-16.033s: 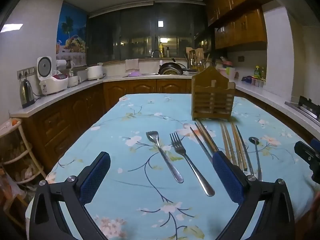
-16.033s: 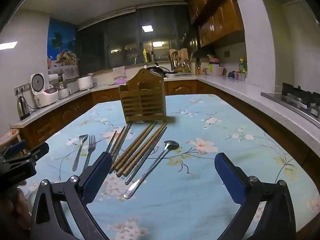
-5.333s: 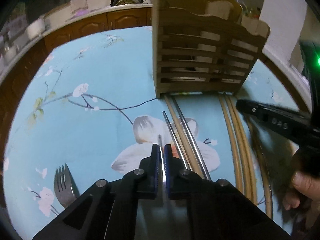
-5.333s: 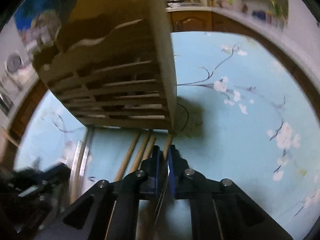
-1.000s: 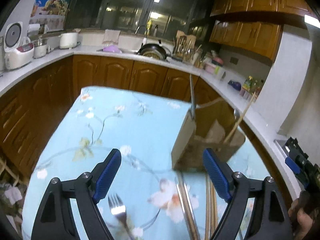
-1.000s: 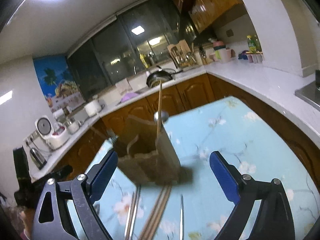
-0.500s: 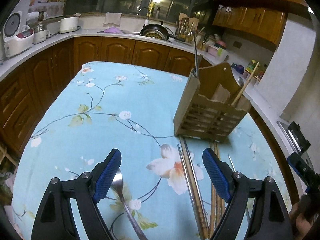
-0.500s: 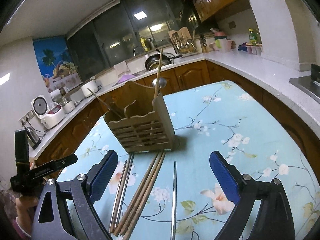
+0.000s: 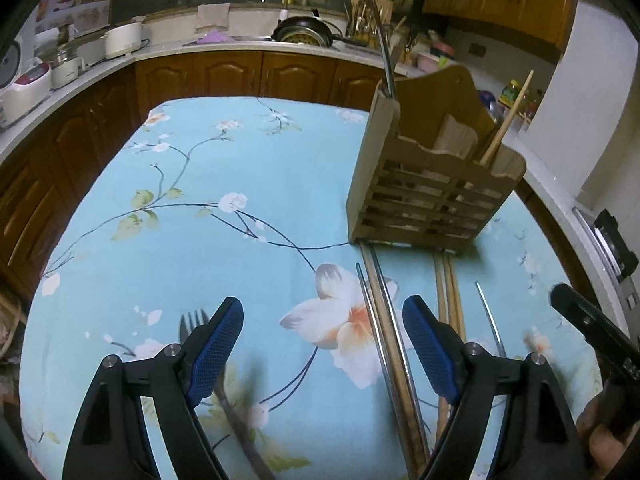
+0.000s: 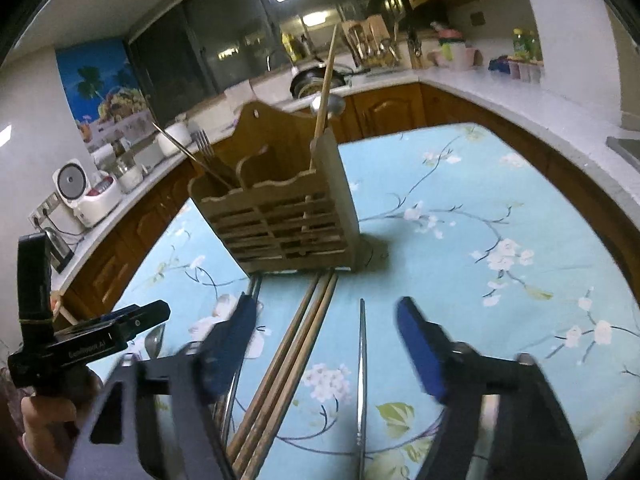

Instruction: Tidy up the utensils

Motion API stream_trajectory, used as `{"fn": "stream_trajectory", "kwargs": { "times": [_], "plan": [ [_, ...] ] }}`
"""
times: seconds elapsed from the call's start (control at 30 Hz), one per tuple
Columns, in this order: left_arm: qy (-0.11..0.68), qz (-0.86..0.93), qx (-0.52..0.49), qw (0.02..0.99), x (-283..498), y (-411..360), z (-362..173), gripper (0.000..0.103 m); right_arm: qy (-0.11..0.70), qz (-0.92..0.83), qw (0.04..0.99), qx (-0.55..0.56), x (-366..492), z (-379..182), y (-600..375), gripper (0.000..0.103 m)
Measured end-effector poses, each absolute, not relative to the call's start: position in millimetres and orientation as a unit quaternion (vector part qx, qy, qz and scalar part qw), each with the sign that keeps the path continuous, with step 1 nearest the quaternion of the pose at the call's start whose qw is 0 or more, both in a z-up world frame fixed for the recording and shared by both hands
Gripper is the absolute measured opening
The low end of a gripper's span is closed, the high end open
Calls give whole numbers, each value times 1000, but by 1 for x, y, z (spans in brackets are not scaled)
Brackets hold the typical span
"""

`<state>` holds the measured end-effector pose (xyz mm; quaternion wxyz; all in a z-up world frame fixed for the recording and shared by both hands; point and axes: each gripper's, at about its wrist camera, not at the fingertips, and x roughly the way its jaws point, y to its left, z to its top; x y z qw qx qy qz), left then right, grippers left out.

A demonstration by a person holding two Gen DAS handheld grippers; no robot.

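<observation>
far left in the left wrist view: rice cooker (image 9: 18,88) on the counter, wooden cabinets below. lower left: fork (image 9: 192,322) flat on the floral tablecloth (image 9: 224,168), tines partly behind the left finger pad of the left gripper (image 9: 323,350). jaws spread wide, nothing between the blue pads, hovering above the cloth. right of centre: metal chopsticks (image 9: 380,320) lying side by side with a wooden one, running from the base of the wooden utensil holder (image 9: 432,184) toward the camera. then wooden chopsticks (image 9: 448,292) just beside them, and a single thin metal rod (image 9: 488,320) a little apart to the right. holder upright on the cloth, one metal chopstick (image 9: 380,40) standing in its left end, one wooden chopstick (image 9: 508,116) leaning out of its right end. far right edge: black finger of the right gripper (image 9: 588,332), held in a hand.

in the right wrist view, far left: left gripper (image 10: 92,336) in a hand, fingers seemingly set close, gap hard to judge here. holder (image 10: 280,208) at centre, fork tines (image 10: 204,142) and a metal chopstick sticking out of the left compartment, a wooden chopstick and a spoon bowl (image 10: 330,106) rising from the right one. below: wooden chopsticks (image 10: 296,340) and metal rod (image 10: 361,344) on the cloth. right gripper (image 10: 322,350) motion-blurred, jaws wide apart, empty.
</observation>
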<state>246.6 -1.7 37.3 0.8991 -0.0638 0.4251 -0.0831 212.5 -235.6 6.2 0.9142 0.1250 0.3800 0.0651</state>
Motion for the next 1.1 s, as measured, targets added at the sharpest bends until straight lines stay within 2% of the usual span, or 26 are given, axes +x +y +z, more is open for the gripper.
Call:
{"fn": "stream_trajectory", "kwargs": {
  "times": [0.03, 0.13, 0.27, 0.4, 0.5, 0.57, 0.7, 0.83, 0.93, 1.03, 1.1],
  "plan": [
    [429, -85, -64, 897, 251, -3, 35, 78, 387, 67, 911, 126, 218, 3, -235, 53],
    [441, -86, -58, 891, 265, -10, 30, 71, 411, 71, 899, 133, 235, -11, -231, 42],
    [460, -87, -46, 883, 284, -19, 18, 64, 435, 74, 887, 137, 252, -26, -225, 34],
    [474, -84, -30, 876, 300, -30, 6, 62, 456, 75, 877, 130, 266, -41, -219, 30],
    [484, -86, -19, 870, 310, -39, -4, 56, 468, 71, 872, 125, 277, -51, -216, 28],
    [493, -88, -13, 866, 316, -44, -11, 46, 478, 68, 868, 117, 284, -57, -214, 27],
    [478, -86, 12, 874, 319, -53, -18, 43, 491, 69, 864, 93, 290, -61, -210, 25],
    [474, -92, 26, 876, 319, -54, -22, 33, 494, 71, 862, 86, 291, -61, -212, 20],
    [475, -94, 41, 874, 322, -58, -23, 32, 495, 66, 863, 79, 293, -61, -210, 20],
    [472, -106, 45, 874, 321, -62, -22, 18, 495, 65, 863, 74, 300, -61, -208, 20],
    [470, -111, 52, 874, 319, -64, -23, 12, 498, 68, 862, 66, 300, -61, -208, 19]
  ]
}}
